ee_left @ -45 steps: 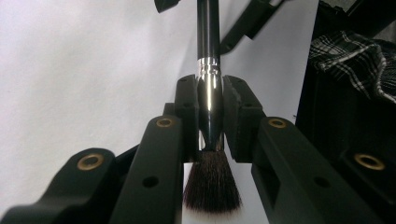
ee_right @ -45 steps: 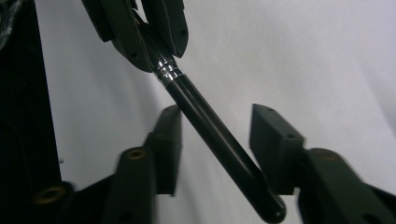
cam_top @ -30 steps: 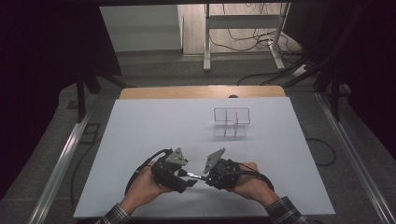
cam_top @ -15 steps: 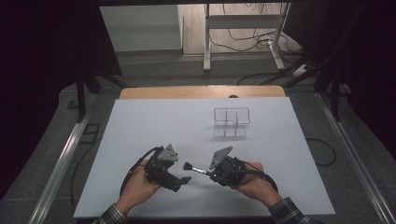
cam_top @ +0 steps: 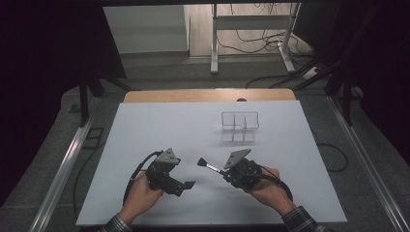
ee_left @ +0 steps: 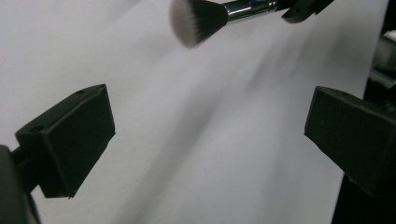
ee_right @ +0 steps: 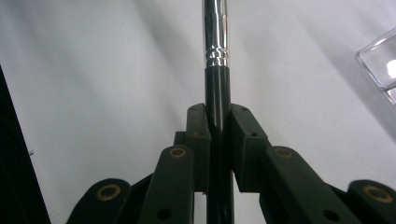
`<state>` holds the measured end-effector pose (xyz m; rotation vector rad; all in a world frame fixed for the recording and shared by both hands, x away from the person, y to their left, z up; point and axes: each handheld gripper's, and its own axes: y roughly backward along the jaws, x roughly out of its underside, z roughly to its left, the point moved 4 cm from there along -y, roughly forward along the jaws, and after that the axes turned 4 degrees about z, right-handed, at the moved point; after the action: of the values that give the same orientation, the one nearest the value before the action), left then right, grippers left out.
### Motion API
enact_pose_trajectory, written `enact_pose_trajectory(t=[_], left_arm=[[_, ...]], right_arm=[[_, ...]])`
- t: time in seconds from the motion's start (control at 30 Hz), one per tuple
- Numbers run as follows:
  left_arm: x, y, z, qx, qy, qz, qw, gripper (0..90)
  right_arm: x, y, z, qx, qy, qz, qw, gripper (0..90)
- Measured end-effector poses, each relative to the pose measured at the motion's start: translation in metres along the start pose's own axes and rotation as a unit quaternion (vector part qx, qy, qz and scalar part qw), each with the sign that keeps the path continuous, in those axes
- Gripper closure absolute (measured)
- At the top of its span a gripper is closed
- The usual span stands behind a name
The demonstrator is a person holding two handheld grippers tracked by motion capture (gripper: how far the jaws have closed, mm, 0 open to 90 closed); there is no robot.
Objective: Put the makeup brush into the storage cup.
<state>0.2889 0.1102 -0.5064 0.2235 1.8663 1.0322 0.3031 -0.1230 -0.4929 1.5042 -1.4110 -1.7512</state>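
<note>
Hand-held gripper on the right (cam_top: 223, 170) has the makeup brush (cam_top: 209, 166) clamped tight, jaws pinched on the black handle, as the right gripper view shows with the handle (ee_right: 217, 107) squeezed between the two pads and the chrome ferrule running on past them. Over on the left, the other hand-held gripper (cam_top: 189, 184) stands wide open with nothing in it; its jaws have just been spreading, and from its own camera the two black pads (ee_left: 70, 140) sit far apart with only white surface between them, the bristle head (ee_left: 196, 21) hanging off beyond.

Biggest thing first: the white bench (cam_top: 145, 125), both hands working close to its near edge, about the middle. Farther back, right of centre, stands the clear acrylic organiser (cam_top: 239, 126) with its open compartments, well apart from the brush. Then the brush itself, held roughly level above the bench, bristles pointing toward the left hand.

So where are we? It looks like a handover just completed: the brush now rests with the right hand alone, the left let go. Next up, I'd say, is the carry to the organiser, and that calls for swinging the brush toward the far side, tipping it upright and lining it over one compartment before the jaws release.
</note>
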Motion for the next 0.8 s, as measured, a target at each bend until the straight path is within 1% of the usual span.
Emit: enact_pose_trajectory(t=[0.03,0.1,0.13,0.17,0.2,0.27,0.3,0.33,0.37,0.4,0.47,0.5,0.6,0.63,0.67,0.7,0.73,0.77,0.8], left_arm=[[0.001,-0.002,0.000,0.001,0.006,-0.001,1.0000,1.9],[0.002,-0.003,0.000,-0.001,0.007,0.001,1.0000,0.9],[0.003,-0.005,0.000,0.001,0.008,0.002,1.0000,0.9],[0.002,-0.005,-0.001,0.003,0.009,0.001,1.0000,0.9],[0.002,-0.005,-0.001,0.005,0.012,-0.002,0.9999,0.8],[0.000,-0.004,-0.002,0.016,0.020,-0.005,0.9997,0.4],[-0.001,-0.004,-0.003,0.020,0.028,-0.011,0.9994,0.2],[-0.003,-0.002,-0.002,0.025,0.039,-0.008,0.9989,0.0],[-0.004,-0.001,-0.002,0.029,0.046,-0.011,0.9984,0.0],[-0.004,-0.001,-0.002,0.029,0.046,-0.011,0.9984,0.0],[-0.006,0.002,-0.001,0.037,0.054,-0.017,0.9977,0.1],[-0.008,0.004,-0.002,0.037,0.063,-0.026,0.9970,0.5],[-0.010,0.006,-0.003,0.036,0.068,-0.027,0.9967,0.6],[-0.011,0.007,-0.003,0.034,0.069,-0.027,0.9967,0.5],[-0.013,0.007,-0.004,0.033,0.071,-0.028,0.9966,0.7],[-0.015,0.008,-0.005,0.039,0.076,-0.029,0.9960,0.7],[-0.015,0.008,-0.005,0.039,0.076,-0.029,0.9960,0.7],[-0.017,0.008,-0.006,0.047,0.077,-0.031,0.9955,0.8],[-0.017,0.008,-0.006,0.047,0.077,-0.031,0.9955,1.0]], right_arm=[[0.000,0.001,0.000,0.003,-0.005,-0.005,1.0000,78.5],[0.000,0.001,-0.001,0.004,-0.007,-0.008,0.9999,78.5],[0.000,0.002,-0.001,0.007,-0.008,-0.012,0.9999,78.5],[0.000,0.003,-0.001,0.007,-0.015,-0.016,0.9997,78.5],[0.000,0.003,-0.002,0.009,-0.014,-0.021,0.9996,78.5],[-0.001,0.005,-0.002,0.013,-0.016,-0.030,0.9993,78.5],[-0.001,0.005,-0.001,0.013,-0.020,-0.036,0.9991,78.6],[-0.002,0.006,0.000,0.013,-0.023,-0.039,0.9989,78.5],[-0.002,0.006,0.000,0.014,-0.025,-0.042,0.9987,78.5],[-0.002,0.006,0.000,0.014,-0.025,-0.042,0.9987,78.5],[-0.003,0.007,0.002,0.015,-0.030,-0.047,0.9983,78.5],[-0.004,0.007,0.003,0.018,-0.032,-0.052,0.9980,78.5],[-0.005,0.008,0.005,0.015,-0.040,-0.060,0.9973,78.5],[-0.006,0.009,0.007,0.007,-0.054,-0.071,0.9960,78.5],[-0.007,0.009,0.008,0.009,-0.061,-0.076,0.9952,78.4],[-0.007,0.009,0.008,0.009,-0.064,-0.077,0.9949,78.5],[-0.007,0.009,0.008,0.009,-0.064,-0.077,0.9949,78.5],[-0.007,0.010,0.010,0.015,-0.063,-0.082,0.9945,78.5],[-0.007,0.010,0.010,0.015,-0.063,-0.082,0.9945,78.5]])
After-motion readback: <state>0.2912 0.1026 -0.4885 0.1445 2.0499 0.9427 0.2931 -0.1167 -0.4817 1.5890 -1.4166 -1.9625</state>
